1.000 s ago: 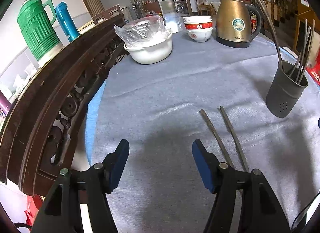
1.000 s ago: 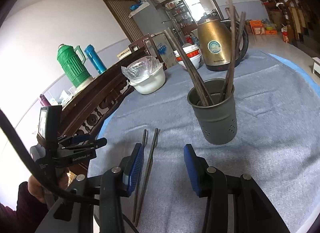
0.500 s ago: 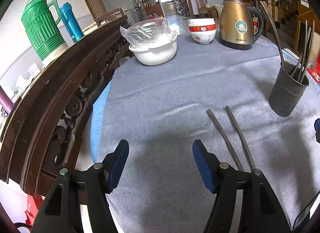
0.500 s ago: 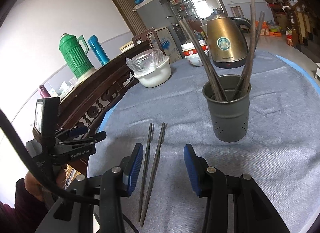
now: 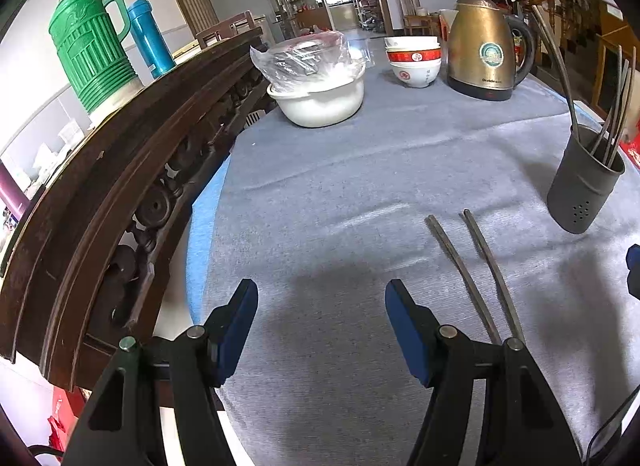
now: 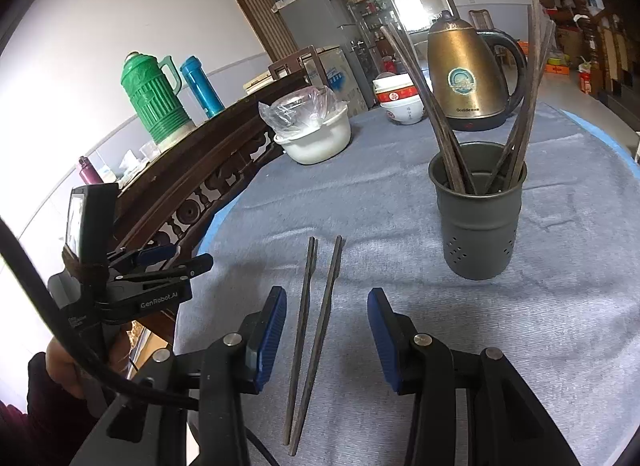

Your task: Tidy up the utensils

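two dark chopsticks [image 6: 316, 318], slender, side by side

The left wrist view sits low behind the left gripper [image 5: 322, 324], looking forward along its spread fingers across the grey cloth [image 5: 360, 169]. The chopsticks [image 5: 472, 274] lie at 1 o'clock, close; the holder [image 5: 580, 185] stands at 2 o'clock near the frame edge; the kettle [image 5: 482, 53] is far off at 1 o'clock.

The right wrist view looks the same general way from further right, low behind the right gripper [image 6: 326, 330]. Here the chopsticks [image 6: 316, 326] lie at 12 o'clock between the fingers, the holder [image 6: 478, 217] near at 1 o'clock, the left gripper [image 6: 156, 274] at 9 o'clock.

Both views share the chopsticks, holder, kettle, bowl [image 5: 320, 97] and thermos [image 5: 92, 49].
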Motion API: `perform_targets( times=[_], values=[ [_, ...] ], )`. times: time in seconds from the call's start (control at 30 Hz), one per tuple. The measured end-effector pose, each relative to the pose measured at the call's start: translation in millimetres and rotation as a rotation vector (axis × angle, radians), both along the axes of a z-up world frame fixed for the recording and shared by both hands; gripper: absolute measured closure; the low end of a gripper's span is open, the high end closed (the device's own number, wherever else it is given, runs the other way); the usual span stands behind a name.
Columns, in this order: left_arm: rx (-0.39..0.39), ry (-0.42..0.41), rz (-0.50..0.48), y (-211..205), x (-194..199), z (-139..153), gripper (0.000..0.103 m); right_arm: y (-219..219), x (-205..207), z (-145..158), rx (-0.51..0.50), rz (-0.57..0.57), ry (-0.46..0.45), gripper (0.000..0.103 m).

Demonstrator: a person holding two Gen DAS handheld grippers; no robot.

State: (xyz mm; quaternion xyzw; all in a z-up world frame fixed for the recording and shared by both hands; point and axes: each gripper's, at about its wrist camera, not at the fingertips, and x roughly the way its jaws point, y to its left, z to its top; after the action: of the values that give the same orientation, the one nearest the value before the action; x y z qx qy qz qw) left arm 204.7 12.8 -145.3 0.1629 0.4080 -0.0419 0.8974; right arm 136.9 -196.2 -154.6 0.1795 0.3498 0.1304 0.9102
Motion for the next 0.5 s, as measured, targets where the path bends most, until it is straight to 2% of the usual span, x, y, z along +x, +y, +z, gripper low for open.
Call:
perform_targets(
  times=[0.5],
  values=[
    [0.009, 0.003, -0.003, -0.7, 0.1, -1.2, 0.036, 1.3, 2.3, -1.8, 0.002, 0.007, 0.006, 0.057]
  ],
)
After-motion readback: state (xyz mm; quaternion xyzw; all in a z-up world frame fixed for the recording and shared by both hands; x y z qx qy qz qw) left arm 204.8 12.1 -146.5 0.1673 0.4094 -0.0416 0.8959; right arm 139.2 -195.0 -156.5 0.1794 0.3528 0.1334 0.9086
